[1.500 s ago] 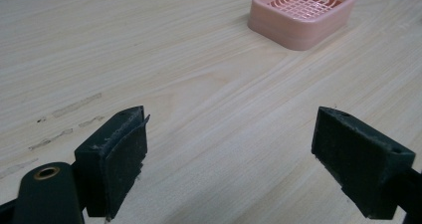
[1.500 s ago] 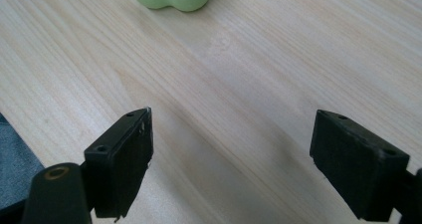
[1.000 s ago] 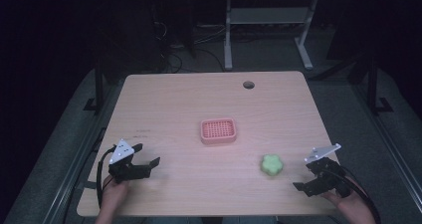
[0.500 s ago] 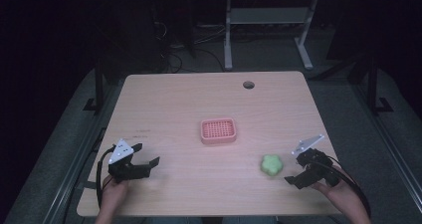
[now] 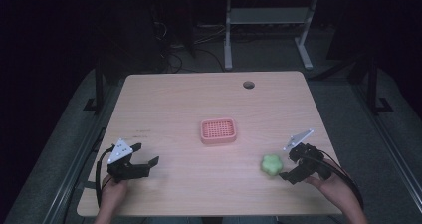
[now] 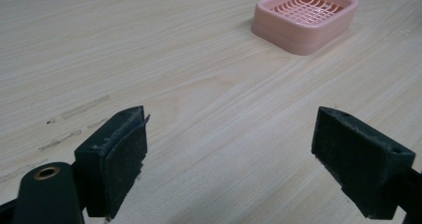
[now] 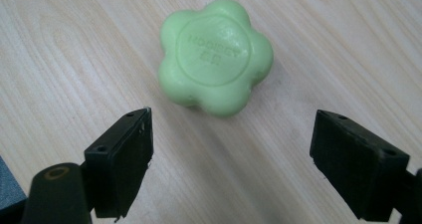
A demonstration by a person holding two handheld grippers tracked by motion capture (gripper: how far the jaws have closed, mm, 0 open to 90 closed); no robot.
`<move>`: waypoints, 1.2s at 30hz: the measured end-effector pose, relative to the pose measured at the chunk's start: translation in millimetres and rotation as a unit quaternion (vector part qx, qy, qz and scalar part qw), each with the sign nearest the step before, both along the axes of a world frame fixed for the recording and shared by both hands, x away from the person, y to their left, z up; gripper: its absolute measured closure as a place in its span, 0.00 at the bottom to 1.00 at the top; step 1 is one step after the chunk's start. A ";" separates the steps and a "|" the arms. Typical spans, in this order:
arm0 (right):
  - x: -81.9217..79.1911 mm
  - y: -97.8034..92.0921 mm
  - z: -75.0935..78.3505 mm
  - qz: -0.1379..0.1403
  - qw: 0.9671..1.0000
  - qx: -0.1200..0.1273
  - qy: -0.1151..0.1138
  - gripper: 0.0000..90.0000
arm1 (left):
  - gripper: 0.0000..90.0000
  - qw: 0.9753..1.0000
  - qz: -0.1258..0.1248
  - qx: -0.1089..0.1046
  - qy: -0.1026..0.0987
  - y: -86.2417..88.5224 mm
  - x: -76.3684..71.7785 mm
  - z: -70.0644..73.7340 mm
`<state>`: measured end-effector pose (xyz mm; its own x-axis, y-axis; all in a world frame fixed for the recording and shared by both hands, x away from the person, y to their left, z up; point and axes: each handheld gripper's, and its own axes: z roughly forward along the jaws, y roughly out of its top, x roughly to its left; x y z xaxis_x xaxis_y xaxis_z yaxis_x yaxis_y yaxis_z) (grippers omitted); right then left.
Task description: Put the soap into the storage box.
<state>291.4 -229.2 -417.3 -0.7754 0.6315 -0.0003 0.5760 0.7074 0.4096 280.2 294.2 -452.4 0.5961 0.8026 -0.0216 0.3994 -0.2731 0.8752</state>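
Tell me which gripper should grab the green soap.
Right. The right gripper sits open beside the green soap, which lies just ahead of its jaws in its own view. The left gripper is across the table, facing the pink tray.

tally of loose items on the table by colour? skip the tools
Pink: 1, the slotted soap dish near the table's middle.
Green: 1, the flower-shaped soap, lying on the table just ahead of the open right tool.
Total: 2.
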 end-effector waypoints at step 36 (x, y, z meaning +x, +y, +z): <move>22.9 35.3 -5.1 0.036 0.999 -0.015 0.016 0.18 | 0.16 1.000 0.000 -0.002 0.000 1.1 -0.3 0.8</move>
